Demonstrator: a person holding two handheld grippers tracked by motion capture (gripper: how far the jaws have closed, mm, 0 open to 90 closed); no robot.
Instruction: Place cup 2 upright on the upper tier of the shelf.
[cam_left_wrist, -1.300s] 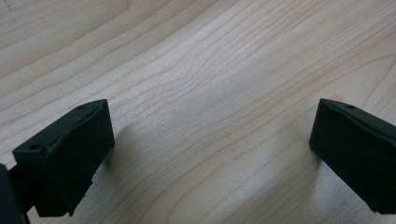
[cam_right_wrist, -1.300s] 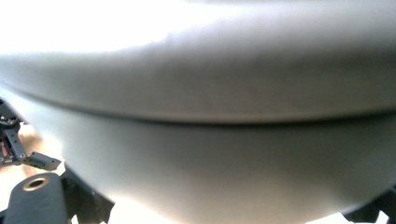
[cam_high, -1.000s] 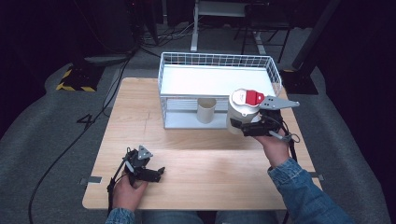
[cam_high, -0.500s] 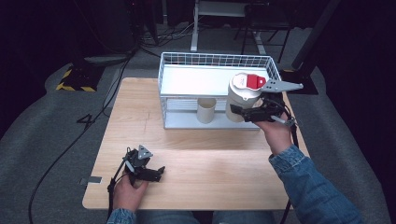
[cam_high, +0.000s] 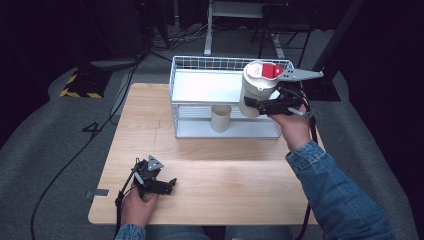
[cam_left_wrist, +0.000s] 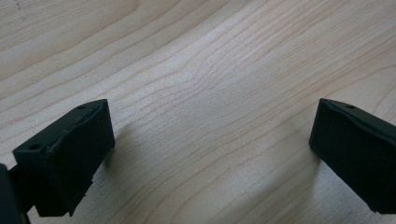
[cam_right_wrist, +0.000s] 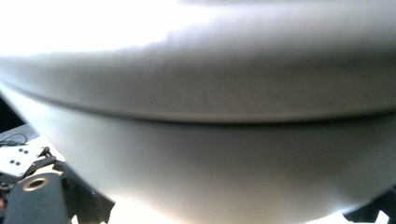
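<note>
The right gripper is clamping a white jar between its jaws, gripping it low on the side, so the jar is standing upright above them with its red-and-white lid on top. In the right gripper view the jar's pale wall is pressing right up against the camera. The jar is hanging in the air by the right end of a white wire rack, at the tabletop's far edge. A beige cup is standing on the rack's lower level, just left of the jar. The left gripper is resting near the tabletop's near left corner, its jaws gaping wide with bare wood between them.
</note>
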